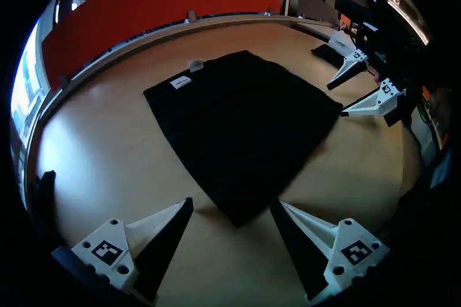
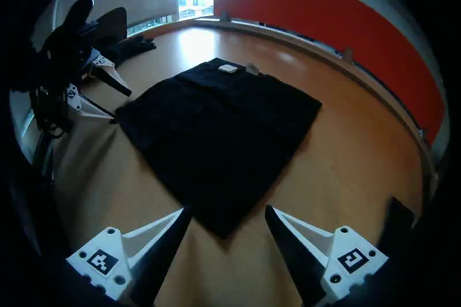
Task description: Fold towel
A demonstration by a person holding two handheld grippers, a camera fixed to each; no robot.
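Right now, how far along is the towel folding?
Done: the black towel lies spread flat on the table, no fold visible. In hand: nothing yet; the left gripper and right gripper are open, each at a corner. Left: grasping and all folding.

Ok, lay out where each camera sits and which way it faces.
Left gripper view: rides the left gripper, low over the table, facing across the black towel from one corner; own open fingers flank that corner; right gripper and a dark-clad arm beyond.
Right gripper view: rides the right gripper, at a neighbouring corner, facing across the towel; own open fingers flank it; left gripper far left.
Shared: towel, white tag, table, red wall panel, both grippers.
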